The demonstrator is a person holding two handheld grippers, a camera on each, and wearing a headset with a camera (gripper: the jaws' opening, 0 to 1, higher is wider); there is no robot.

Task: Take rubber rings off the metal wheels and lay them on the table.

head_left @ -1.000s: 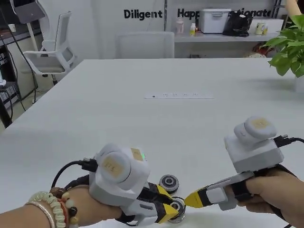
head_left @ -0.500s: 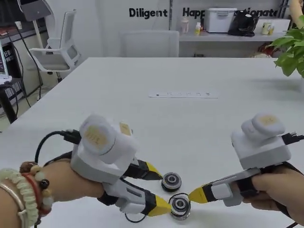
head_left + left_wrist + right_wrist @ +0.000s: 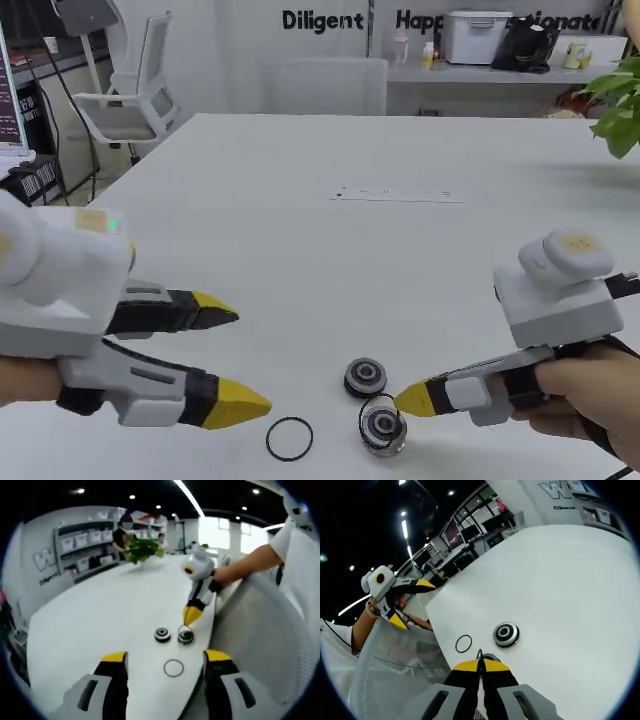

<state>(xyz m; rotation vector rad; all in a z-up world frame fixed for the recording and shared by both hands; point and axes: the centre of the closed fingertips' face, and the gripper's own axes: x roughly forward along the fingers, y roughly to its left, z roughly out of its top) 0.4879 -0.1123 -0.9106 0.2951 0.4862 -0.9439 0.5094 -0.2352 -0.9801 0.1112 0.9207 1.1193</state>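
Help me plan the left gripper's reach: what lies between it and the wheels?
A loose rubber ring on the table, in the left gripper view.

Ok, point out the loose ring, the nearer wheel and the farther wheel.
loose ring (image 3: 267,439), head view, band's left side.
nearer wheel (image 3: 383,428), head view, hub.
farther wheel (image 3: 365,377), head view, hub.

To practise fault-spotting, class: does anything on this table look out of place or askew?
The near wheel looks odd: its rubber ring stands up in a loop, half off, pinched by the shut right gripper. The other wheel and the loose ring lie flat.
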